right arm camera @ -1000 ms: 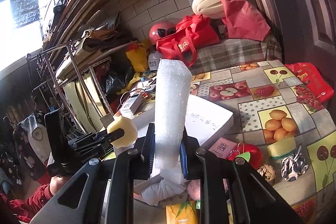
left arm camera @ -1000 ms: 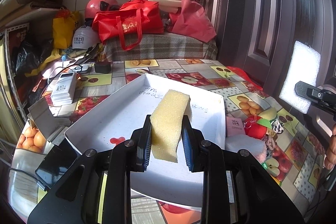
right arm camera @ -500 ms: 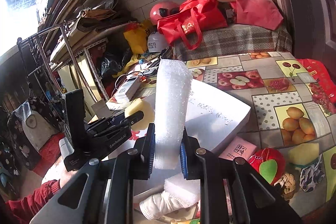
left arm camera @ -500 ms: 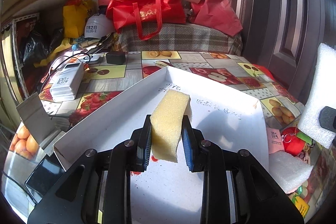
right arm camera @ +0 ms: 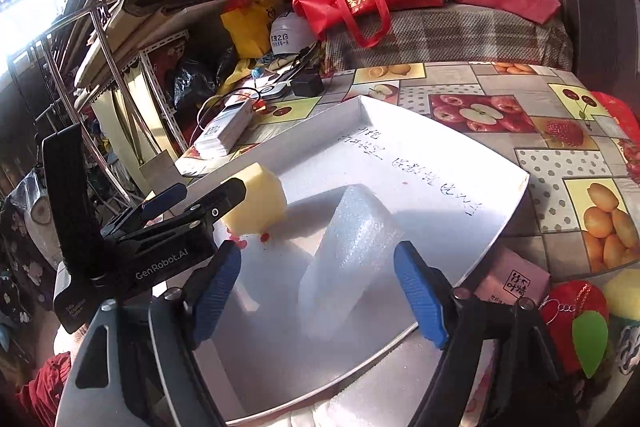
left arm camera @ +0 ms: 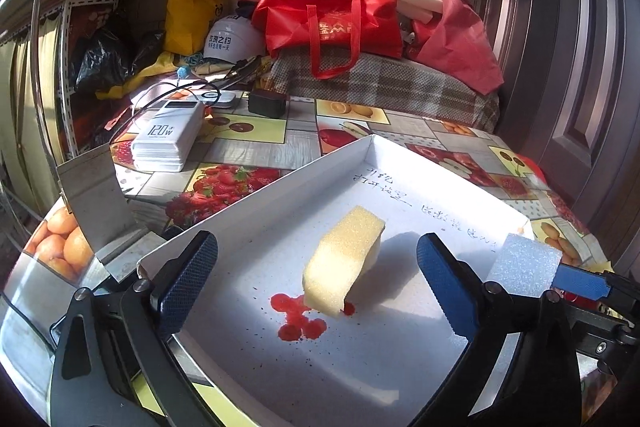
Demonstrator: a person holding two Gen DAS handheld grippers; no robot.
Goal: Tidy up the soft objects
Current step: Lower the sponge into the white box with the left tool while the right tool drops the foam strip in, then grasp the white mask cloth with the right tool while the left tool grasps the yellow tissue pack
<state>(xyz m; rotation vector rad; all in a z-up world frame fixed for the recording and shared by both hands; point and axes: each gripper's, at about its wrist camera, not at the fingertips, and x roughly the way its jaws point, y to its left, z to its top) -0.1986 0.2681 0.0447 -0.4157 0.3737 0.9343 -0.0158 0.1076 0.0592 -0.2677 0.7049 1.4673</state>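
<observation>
A yellow sponge [left arm camera: 343,261] lies inside the white box lid [left arm camera: 264,191], over a red stain. My left gripper [left arm camera: 316,279] is open around it, both pads clear of it. A white foam block [right arm camera: 348,259] lies in the same lid [right arm camera: 460,163], leaning up. My right gripper [right arm camera: 318,291] is open around the foam block. The foam block shows in the left wrist view [left arm camera: 524,265] beside the right gripper's blue pad. The sponge shows in the right wrist view [right arm camera: 260,203] at the tip of the left gripper.
A white power bank [left arm camera: 168,137] and a black charger [left arm camera: 267,103] lie left of and behind the lid. Red bags [left arm camera: 332,23] and helmets sit at the back. A pink packet [right arm camera: 516,281], a red apple charm [right arm camera: 576,319] and soft items lie right of the lid.
Both grippers came down into the lid and opened. The sponge and the foam block, held a moment ago, now rest in the lid.
</observation>
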